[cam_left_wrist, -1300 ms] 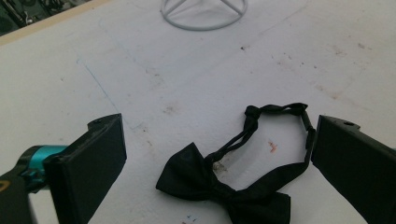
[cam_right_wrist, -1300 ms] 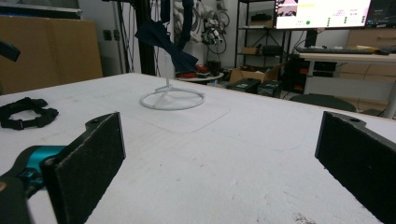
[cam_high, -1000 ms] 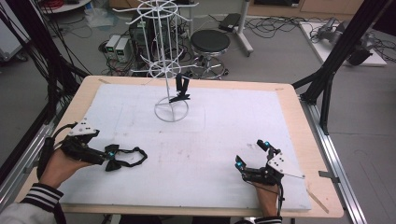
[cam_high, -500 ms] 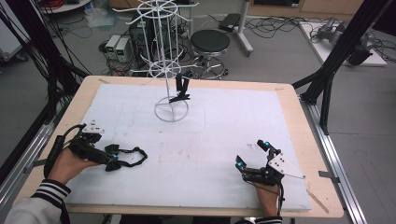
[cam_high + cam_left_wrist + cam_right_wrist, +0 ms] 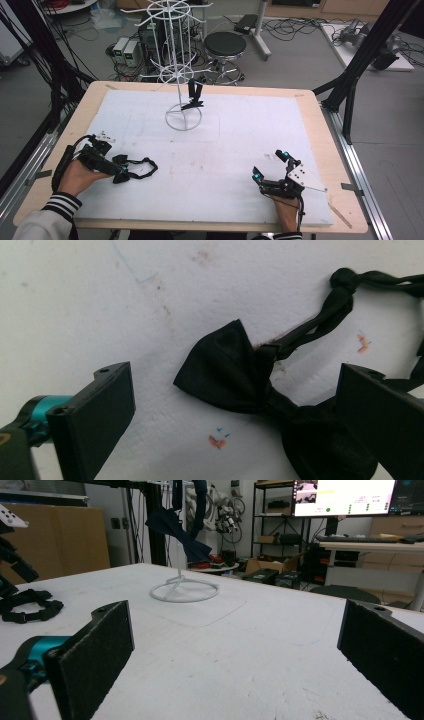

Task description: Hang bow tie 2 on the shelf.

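Bow tie (image 5: 250, 385), black, lies flat on the white counter (image 5: 240, 145) at its near left, one wing cut off behind a jaw of my left tongs (image 5: 235, 420), which gape wide around it. My right tongs (image 5: 270, 167) rest wide apart, empty, near right.

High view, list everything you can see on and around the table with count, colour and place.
Bow tie on the table: one, black, with strap, near left part of the white mat, between the open left jaws.
Bow tie on the rack: one, black, hanging low on the rack.
Rack: one, white wire, far middle of the mat.
Mat: one, white, covering the tabletop.
Table: one, light wood.
Stool: one, black, on the floor behind the table.
Left claw: one, black, at the bow tie, open.
Right claw: one, black, near right, open, holding nothing.
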`<state>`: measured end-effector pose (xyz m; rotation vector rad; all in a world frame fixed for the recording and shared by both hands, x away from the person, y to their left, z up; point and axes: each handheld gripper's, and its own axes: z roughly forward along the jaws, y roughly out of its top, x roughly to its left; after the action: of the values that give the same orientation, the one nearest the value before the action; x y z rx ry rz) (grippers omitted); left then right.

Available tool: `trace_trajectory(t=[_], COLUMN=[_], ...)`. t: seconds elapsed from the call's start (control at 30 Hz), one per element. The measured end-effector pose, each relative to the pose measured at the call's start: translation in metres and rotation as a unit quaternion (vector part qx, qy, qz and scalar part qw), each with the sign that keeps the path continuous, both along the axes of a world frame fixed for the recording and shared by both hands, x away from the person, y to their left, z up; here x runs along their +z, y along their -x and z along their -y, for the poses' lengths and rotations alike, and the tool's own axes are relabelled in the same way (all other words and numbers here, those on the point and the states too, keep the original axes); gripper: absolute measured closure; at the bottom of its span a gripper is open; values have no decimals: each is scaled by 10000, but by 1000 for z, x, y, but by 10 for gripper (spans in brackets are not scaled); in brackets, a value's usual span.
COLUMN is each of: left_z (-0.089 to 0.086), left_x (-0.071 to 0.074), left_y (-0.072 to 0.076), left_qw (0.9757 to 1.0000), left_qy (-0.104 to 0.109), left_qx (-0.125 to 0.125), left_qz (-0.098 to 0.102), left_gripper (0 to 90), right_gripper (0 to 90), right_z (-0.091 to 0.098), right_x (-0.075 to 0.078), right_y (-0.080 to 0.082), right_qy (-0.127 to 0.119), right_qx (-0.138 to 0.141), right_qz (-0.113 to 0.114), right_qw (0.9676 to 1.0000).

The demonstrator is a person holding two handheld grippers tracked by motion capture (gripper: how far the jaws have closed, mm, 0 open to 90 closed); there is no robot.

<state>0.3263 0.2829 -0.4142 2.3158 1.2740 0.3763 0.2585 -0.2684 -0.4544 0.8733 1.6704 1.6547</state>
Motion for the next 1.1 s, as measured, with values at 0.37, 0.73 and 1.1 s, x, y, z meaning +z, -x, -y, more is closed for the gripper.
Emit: trace_trajectory(t=[0.37, 0.73, 1.1], left_z=[1, 2, 4], left_x=[-5, -4, -3], left_y=[0, 0, 2], left_qw=[9999, 9996, 9993], left_qy=[88, 64, 45], left_qx=[40, 107, 132], left_qz=[-140, -255, -353], left_gripper=[151, 300, 486], right_gripper=[8, 8, 8], right_z=[0, 0, 0], right_x=[0, 0, 0], right_y=[1, 1, 1], right_qy=[6, -22, -26], right_qx=[-3, -14, -21], right_qz=[4, -27, -25], right_qw=[10000, 10000, 10000])
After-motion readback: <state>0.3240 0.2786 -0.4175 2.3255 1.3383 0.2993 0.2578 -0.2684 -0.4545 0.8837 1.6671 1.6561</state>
